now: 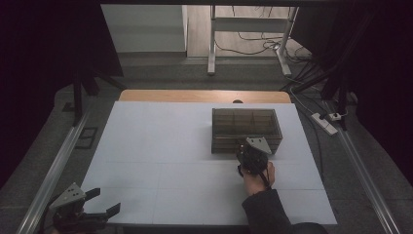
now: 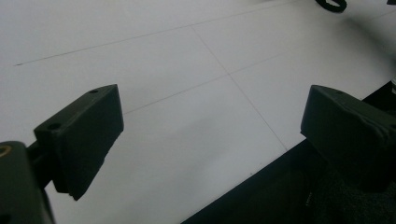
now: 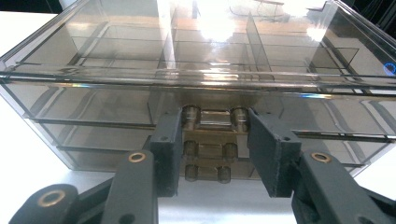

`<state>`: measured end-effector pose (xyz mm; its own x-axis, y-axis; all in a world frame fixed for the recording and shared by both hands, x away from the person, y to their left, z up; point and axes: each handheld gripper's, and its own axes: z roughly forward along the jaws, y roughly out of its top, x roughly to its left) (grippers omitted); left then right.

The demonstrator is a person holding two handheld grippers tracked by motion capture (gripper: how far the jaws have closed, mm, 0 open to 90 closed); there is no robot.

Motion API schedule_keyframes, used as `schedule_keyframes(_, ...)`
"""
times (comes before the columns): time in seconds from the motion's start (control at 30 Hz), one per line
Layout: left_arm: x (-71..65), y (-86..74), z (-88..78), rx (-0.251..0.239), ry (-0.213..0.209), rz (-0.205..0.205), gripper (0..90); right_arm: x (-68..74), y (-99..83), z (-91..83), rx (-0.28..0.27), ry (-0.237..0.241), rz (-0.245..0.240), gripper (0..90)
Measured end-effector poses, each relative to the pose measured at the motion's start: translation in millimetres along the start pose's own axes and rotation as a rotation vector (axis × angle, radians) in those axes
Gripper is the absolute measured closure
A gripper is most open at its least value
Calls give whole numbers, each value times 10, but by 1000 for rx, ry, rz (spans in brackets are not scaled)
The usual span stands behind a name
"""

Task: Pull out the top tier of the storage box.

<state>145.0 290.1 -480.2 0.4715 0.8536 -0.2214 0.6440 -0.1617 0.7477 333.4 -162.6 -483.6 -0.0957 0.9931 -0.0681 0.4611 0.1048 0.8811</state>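
— Nearest us, the left hand-held gripper (image 1: 97, 204) sits at the bench's (image 1: 160, 161) near left corner, jaws spread wide over bare white surface, nothing between them. Parked, I'd say, to leave the other hand room.

— And the right hand-held gripper (image 3: 215, 140)?

— Further in, right of centre, it's up against the front of the smoky clear drawer organizer (image 1: 246, 129). Its jaws flank the top drawer's handle (image 3: 215, 117), close beside the two little posts; whether the pads actually press, I can't tell. Likely lining up to pull that drawer.

— Anything blocking it?

— Not on the bench. The two lower handles sit just beneath, so a low grab could catch the wrong drawer. Beyond the far edge: a metal frame's legs (image 1: 212, 44), loose cables, a power strip (image 1: 325, 123) on the floor.
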Motion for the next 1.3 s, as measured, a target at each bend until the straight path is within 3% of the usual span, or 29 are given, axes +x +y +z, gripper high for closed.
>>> schedule_keyframes(0.77,6,1,-2,-1,3,-5,58,-22,-57,-196,32,24,0,554)
schedule_keyframes(0.93,7,1,-1,-1,5,-7,57,-73,3,-260,48,88,4,447)
schedule_keyframes(1.0,6,2,0,0,5,-7,57,-99,48,-302,65,161,0,385)
schedule_keyframes(1.03,5,2,0,0,6,-7,57,-99,48,-302,65,161,0,385)
schedule_keyframes(1.07,6,2,0,0,6,-9,58,-112,76,-321,81,219,-12,354)
schedule_keyframes(1.1,6,2,0,0,6,-9,57,-112,76,-321,81,219,-12,354)
schedule_keyframes(1.13,6,1,0,-1,6,-13,58,-121,94,-330,96,260,-31,317)
schedule_keyframes(1.2,7,1,1,-1,6,-14,58,-136,106,-341,101,294,-40,292)
schedule_keyframes(1.23,7,1,1,-1,6,-14,58,-136,106,-341,101,294,-40,292)
schedule_keyframes(1.3,8,0,1,-2,6,-15,58,-164,127,-344,125,351,-59,236)
